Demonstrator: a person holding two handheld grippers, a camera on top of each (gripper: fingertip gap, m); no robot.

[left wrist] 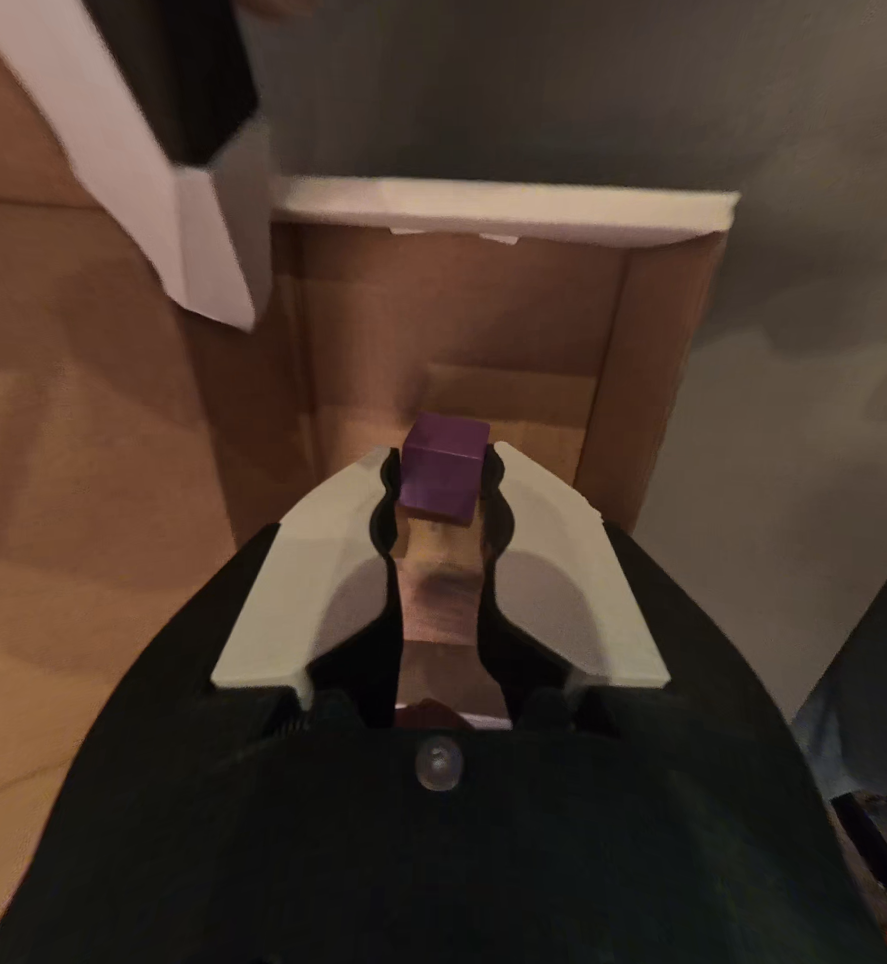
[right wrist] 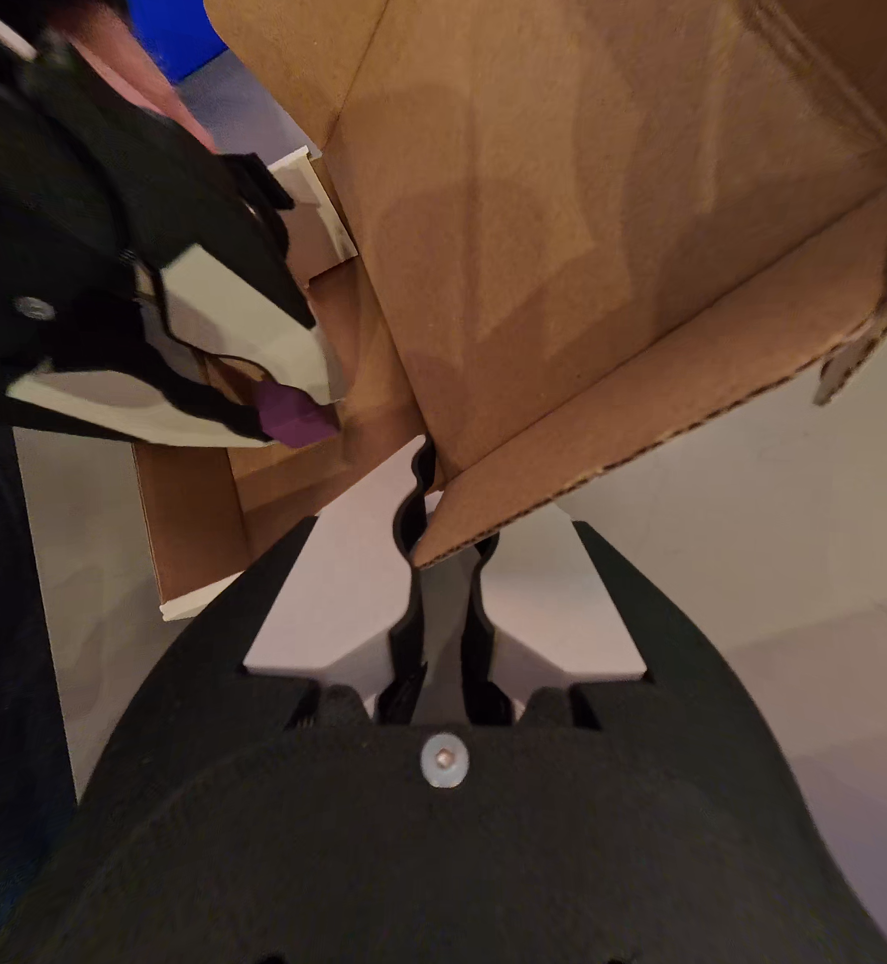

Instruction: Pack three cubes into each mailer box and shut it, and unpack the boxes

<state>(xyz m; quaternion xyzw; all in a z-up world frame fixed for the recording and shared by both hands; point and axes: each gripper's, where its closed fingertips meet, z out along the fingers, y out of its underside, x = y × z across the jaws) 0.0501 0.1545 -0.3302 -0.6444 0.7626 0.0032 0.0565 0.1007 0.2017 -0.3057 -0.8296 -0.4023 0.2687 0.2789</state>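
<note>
My left gripper [left wrist: 442, 459] is shut on a purple cube [left wrist: 444, 467] and holds it over the open brown mailer box [left wrist: 639, 365], whose rim is white. In the right wrist view the same left gripper [right wrist: 295, 417] comes in from the left with the purple cube [right wrist: 295, 414] at its tips, above the box's inside [right wrist: 274, 469]. My right gripper [right wrist: 444, 501] is shut on the edge of the box's raised lid [right wrist: 587, 261] and holds the lid up. No other cube shows inside the box.
The box sits on a grey table [right wrist: 743, 600]. A white-edged lid flap [left wrist: 118, 156] hangs at the upper left of the left wrist view. A dark object [left wrist: 879, 678] lies at the right edge. A blue thing [right wrist: 180, 36] shows far behind.
</note>
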